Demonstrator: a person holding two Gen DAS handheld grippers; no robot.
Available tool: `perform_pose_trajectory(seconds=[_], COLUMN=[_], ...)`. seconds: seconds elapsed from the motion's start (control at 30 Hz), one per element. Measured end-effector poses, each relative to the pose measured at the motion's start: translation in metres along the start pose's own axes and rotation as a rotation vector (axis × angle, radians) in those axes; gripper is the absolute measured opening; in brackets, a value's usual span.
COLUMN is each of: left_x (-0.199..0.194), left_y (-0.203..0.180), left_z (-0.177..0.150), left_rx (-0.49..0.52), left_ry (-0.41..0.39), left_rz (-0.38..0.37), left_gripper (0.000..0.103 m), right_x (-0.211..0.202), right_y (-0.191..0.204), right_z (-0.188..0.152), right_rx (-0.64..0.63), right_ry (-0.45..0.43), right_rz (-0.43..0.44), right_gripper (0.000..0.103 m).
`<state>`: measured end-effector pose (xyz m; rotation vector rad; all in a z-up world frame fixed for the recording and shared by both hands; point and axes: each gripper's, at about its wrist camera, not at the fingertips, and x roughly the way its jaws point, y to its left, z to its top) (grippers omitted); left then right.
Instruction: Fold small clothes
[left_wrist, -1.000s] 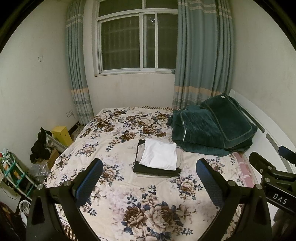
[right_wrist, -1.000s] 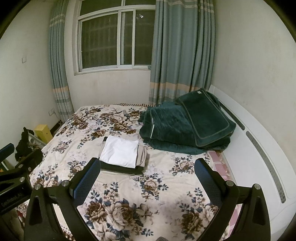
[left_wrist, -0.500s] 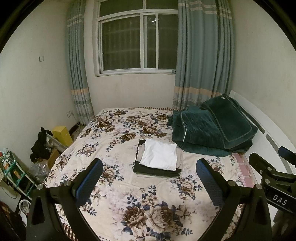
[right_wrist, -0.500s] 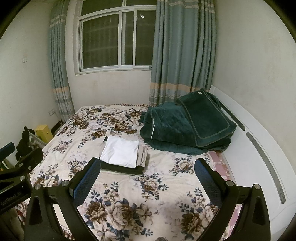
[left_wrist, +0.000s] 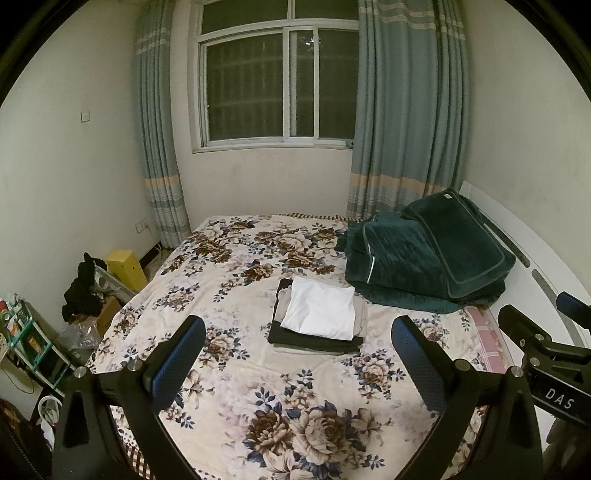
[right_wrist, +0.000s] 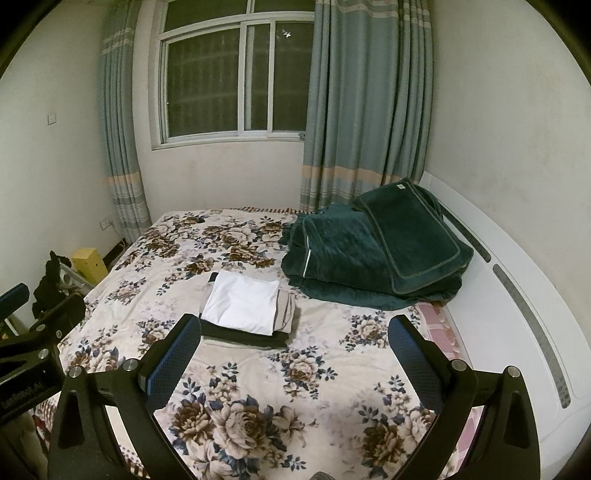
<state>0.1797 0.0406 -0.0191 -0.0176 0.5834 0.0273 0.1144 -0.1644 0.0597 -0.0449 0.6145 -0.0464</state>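
A stack of folded clothes lies in the middle of the floral bed: a white garment on top, a beige one and a black one under it. The stack also shows in the right wrist view, with the white garment uppermost. My left gripper is open and empty, held above the bed's near part, short of the stack. My right gripper is open and empty, also held near the bed's front, with the stack just beyond its left finger.
A dark green folded blanket lies at the bed's far right by the white headboard. A yellow box, black clothes and a small shelf stand on the floor to the left. A window and curtains are behind.
Both views have shifted slightly; the grippers stay open and the stack of clothes has not moved.
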Motion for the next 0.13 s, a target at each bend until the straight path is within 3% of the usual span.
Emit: perform_pose_trajectory(seconds=[0.13], left_x=[-0.0036], left_y=[-0.0033], left_z=[-0.0040], left_rx=[-0.009], left_ry=[-0.003], left_rz=[0.003], left_gripper=[0.103], right_x=[0.0002], right_y=[0.0002], right_z=[-0.0002], right_rx=[0.001], right_ry=[-0.001], right_rz=[-0.001], right_gripper=[0.103])
